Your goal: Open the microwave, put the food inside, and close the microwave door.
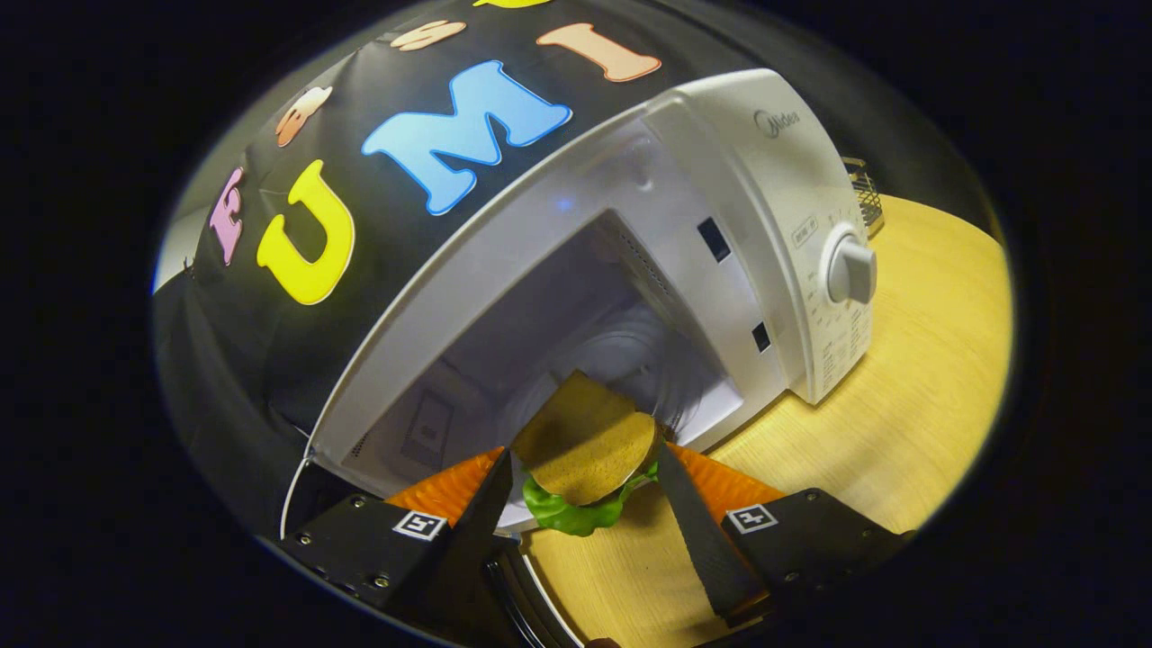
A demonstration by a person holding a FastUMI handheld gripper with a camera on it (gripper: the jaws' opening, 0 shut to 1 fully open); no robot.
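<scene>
The gripper (583, 468) is clenched on a sandwich (585, 445) in the lower middle of the frame, one finger pressing each side of it. The sandwich has a brown bread top and a green lettuce (571, 513) edge hanging out below, towards the lower centre. It sits just at the front opening of the microwave (720, 225), which fills the centre and upper right. The microwave is white, its cavity open, with a glass turntable (621, 346) visible inside beyond the sandwich. A round knob (850, 270) is on the control panel at the right. The microwave stands on a light wooden table (918, 378) that runs across the lower right. A wire basket (864, 193) shows behind the microwave at the upper right.
</scene>
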